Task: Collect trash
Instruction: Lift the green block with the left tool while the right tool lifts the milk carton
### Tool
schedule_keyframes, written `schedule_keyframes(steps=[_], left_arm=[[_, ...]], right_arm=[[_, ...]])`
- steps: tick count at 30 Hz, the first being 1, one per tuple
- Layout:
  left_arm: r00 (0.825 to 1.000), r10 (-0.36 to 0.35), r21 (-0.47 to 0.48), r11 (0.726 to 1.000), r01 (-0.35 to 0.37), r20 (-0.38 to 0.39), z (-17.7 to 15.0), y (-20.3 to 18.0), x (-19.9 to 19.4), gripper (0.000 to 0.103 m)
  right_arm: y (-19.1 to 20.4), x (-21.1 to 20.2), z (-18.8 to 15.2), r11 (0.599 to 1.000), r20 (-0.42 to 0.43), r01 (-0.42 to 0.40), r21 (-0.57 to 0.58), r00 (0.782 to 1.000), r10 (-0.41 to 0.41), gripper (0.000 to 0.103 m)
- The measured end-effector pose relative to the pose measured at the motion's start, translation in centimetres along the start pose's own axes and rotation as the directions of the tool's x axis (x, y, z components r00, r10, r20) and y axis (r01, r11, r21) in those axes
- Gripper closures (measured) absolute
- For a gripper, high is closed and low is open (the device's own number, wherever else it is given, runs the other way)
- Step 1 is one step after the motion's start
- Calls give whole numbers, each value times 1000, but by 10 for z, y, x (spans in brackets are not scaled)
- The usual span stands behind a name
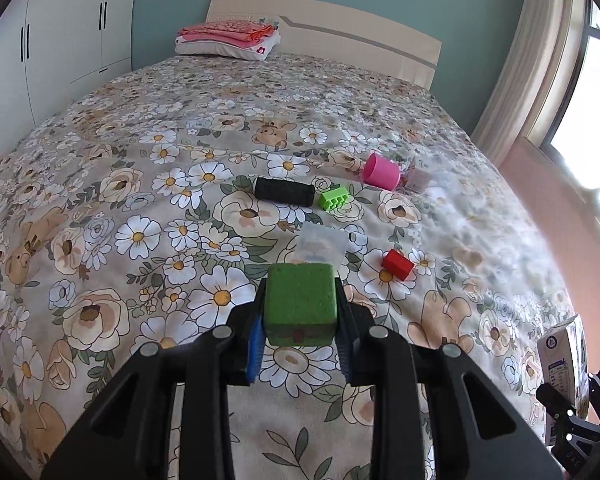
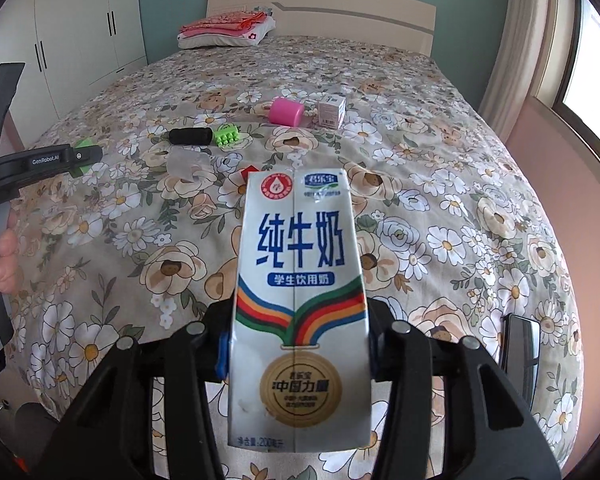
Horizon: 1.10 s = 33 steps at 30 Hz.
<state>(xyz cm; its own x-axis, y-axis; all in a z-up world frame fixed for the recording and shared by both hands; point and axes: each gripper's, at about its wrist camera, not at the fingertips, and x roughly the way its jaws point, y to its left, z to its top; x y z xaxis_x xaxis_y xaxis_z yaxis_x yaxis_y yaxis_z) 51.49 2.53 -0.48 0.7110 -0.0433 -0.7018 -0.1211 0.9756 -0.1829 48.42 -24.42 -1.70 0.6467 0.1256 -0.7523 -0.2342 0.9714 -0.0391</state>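
The left gripper [image 1: 300, 320] pinches a green sponge-like cube [image 1: 300, 304] between its blue-padded fingers, holding it above the flower-patterned bedspread [image 1: 140, 200]. The right gripper [image 2: 298, 350] clamps a white milk carton with blue lettering [image 2: 298, 280] upright by its lower half, also clear of the bedspread.

The carton hides the right gripper's fingertips and most of a small red block [image 2: 249, 172] behind its top edge. A clear plastic piece [image 1: 322, 242] just beyond the green cube is faint against the pattern, and what it is cannot be made out.

Farther from the cube lie a black cylindrical roll [image 1: 284, 191], touching or nearly touching a bright green toothed plastic piece [image 1: 334, 199], then a pink plastic cup on its side [image 1: 380, 170] just beside a small pale box [image 1: 418, 178]. A dark flat phone-like slab [image 2: 520, 356] lies right of the carton. Folded pink cloths on a pillow [image 1: 228, 38] sit by the headboard.
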Motion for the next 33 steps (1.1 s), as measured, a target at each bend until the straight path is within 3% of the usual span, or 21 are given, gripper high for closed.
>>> schedule_keyframes(steps=[10,19,26,33], left_arm=[[985,-9,37,999,3,173,2,18,-160,71],[956,-33,85,996,8,292,-35,34,-284,71],[943,-29,123,992,-12,331,-80,46,-342,71],[948,-24,161,986,-29,317,-122,58,-361,71]], right_arm=[[44,-140,4,999,162,-5,-40,987,12,55],[84,-249,-22,996,272,-10,-90,962,34,55],[112,-302,-54,989,313,-24,-143,947,68,55],[136,-313,-89,981,299,-46,-188,949,102,55]])
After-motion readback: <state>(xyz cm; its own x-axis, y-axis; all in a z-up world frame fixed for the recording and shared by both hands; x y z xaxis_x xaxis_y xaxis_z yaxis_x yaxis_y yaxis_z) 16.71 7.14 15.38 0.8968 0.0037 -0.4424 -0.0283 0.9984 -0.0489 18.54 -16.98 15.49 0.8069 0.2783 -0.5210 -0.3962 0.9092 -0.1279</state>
